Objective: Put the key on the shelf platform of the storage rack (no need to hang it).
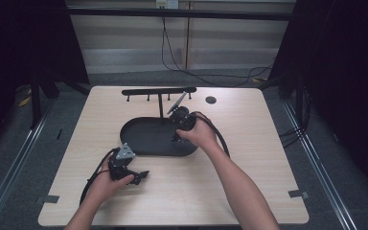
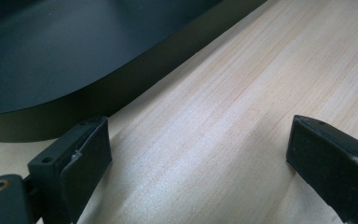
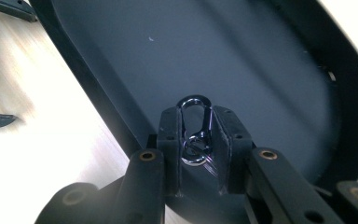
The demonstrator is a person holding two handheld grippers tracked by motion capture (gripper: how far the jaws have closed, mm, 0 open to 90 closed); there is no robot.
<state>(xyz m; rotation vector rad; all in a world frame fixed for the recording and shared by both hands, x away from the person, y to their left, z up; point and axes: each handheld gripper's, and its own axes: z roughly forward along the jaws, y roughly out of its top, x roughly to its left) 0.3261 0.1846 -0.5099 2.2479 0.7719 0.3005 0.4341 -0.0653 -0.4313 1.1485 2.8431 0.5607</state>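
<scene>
Centre frame in the high view, the right gripper (image 1: 182, 117) hovers over the black oval tray (image 1: 143, 139), jaws clamped tight on a shiny metal clip (image 3: 195, 130) (a carabiner-style hook, seen upright between the pads in the right gripper view). Lower left, the left gripper (image 1: 133, 176) rests on the wooden table (image 1: 249, 158), jaws spread wide, holding nothing.

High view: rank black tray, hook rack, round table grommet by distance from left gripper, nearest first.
From the left gripper:
1. Black tray, just beyond it, mid-table.
2. Hook rack, standing behind the tray.
3. Round grommet, far right, near the back edge.
</scene>
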